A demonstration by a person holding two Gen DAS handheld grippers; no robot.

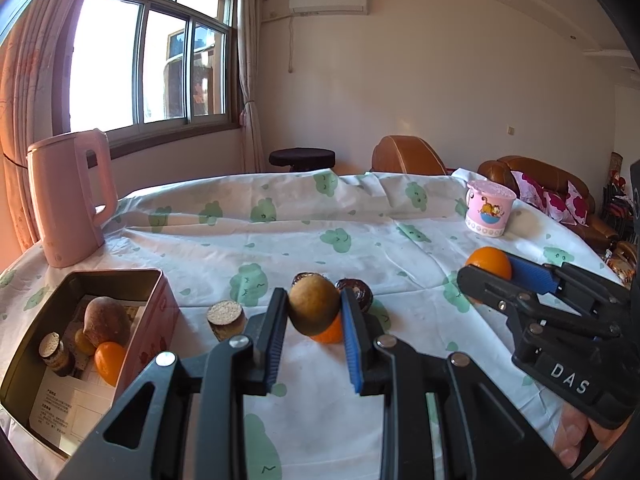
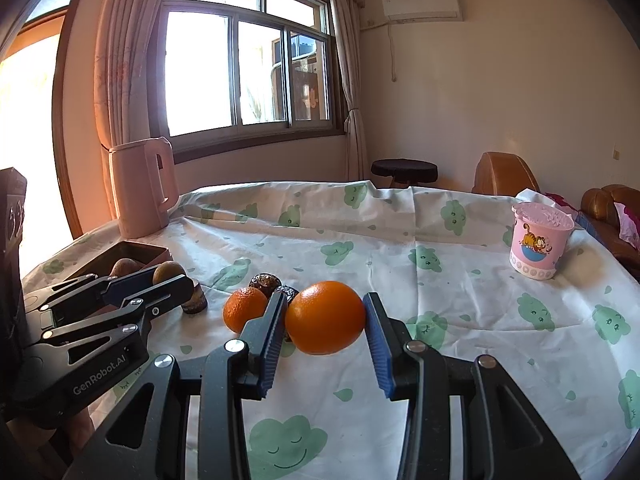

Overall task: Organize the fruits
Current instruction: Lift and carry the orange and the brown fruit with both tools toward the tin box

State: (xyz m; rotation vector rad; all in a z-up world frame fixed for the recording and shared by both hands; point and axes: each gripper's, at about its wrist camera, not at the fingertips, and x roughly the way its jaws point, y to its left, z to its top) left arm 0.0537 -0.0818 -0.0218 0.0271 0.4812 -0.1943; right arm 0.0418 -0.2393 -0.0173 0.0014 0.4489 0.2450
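Observation:
My left gripper point(image 1: 314, 312) is shut on a brown kiwi point(image 1: 314, 304), held above the cloth; it also shows in the right wrist view point(image 2: 168, 273). My right gripper point(image 2: 324, 320) is shut on a large orange point(image 2: 325, 317), also seen in the left wrist view point(image 1: 489, 263). A smaller orange point(image 2: 245, 308) lies on the cloth behind it, next to two dark round cakes point(image 2: 264, 282). An open tin box point(image 1: 36, 344) at the left holds a brown fruit point(image 1: 106, 320), a small orange point(image 1: 109, 361) and a small cake point(image 1: 54, 354).
A pink kettle point(image 1: 68, 200) stands at the back left beside the tin. A pink cartoon cup point(image 2: 538, 246) stands at the far right. A small round cake point(image 1: 226, 318) sits on the cloud-print tablecloth point(image 1: 320, 220) near the tin. A sofa lies beyond the table.

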